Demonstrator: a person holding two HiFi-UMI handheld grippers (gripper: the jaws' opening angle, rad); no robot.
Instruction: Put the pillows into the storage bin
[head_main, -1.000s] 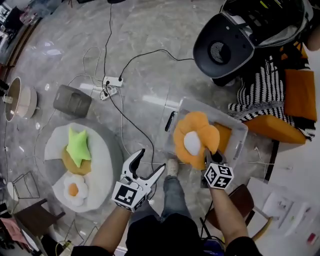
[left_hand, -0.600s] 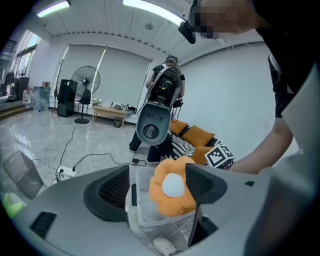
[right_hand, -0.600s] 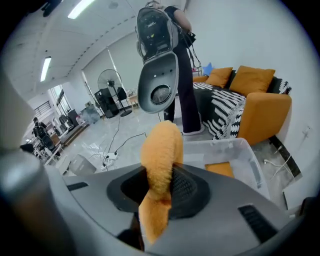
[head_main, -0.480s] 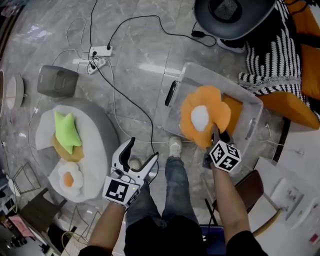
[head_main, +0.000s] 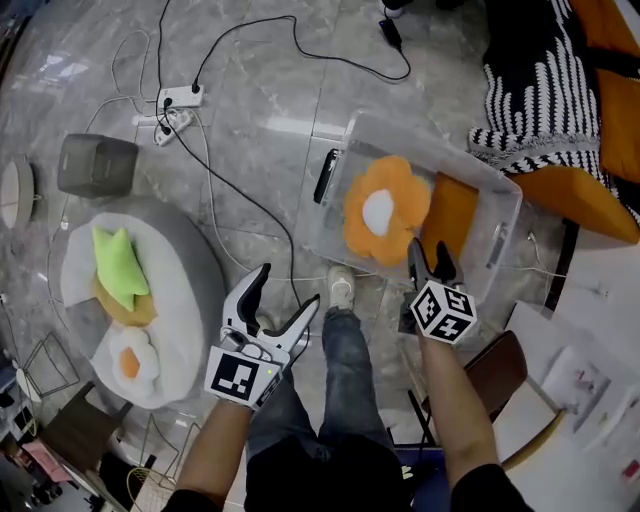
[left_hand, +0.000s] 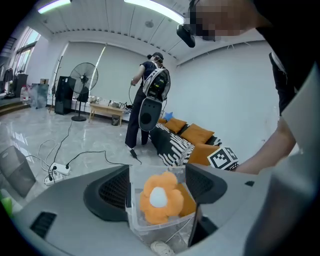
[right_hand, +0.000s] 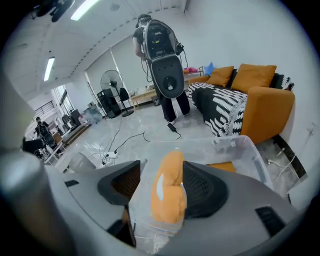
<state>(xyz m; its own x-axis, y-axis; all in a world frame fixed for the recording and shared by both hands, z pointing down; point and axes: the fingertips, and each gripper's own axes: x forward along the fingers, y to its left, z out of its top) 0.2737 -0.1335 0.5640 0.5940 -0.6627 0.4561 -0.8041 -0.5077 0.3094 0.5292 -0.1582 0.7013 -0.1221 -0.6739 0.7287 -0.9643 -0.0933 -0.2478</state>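
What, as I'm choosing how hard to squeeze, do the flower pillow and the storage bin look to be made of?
The flower pillow is probably soft stuffed plush: matte, fuzzy orange petals with puffy rounded edges and a white centre. The storage bin seems to be clear, glossy, rigid plastic: the floor shows through its walls.

No words, numbers or brand names can be read anywhere. The left gripper (head_main: 287, 290) and right gripper (head_main: 430, 252) carry only black-and-white square marker patterns. Print on the papers (head_main: 575, 385) is too small to read.
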